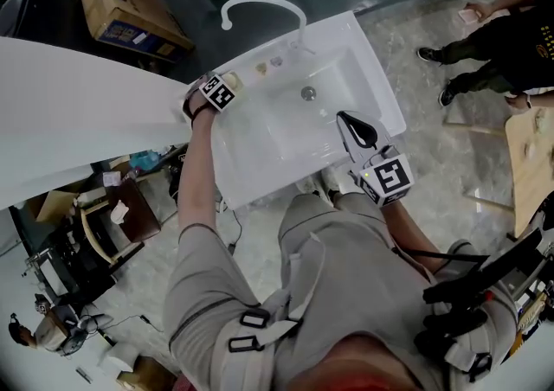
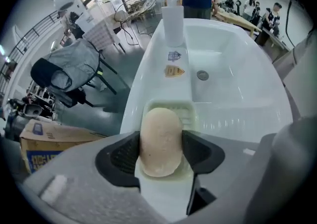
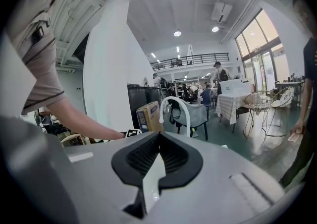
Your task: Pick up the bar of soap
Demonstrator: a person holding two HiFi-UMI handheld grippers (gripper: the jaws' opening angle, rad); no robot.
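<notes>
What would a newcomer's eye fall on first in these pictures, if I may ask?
The beige bar of soap lies in its dish on the rim of the white sink, between the left gripper's jaws. The right gripper, jaws together and empty, hovers over the basin.

Right gripper (image 3: 159,140): my jaws meet at the tips, nothing between them.
Faucet (image 3: 172,98): white, arched, just past the jaws.
Box (image 3: 149,115): cardboard, left of the faucet.
Arm (image 3: 85,126): mine, reaching in from the left.
Chair (image 3: 199,114): grey-draped, behind the faucet.
</notes>
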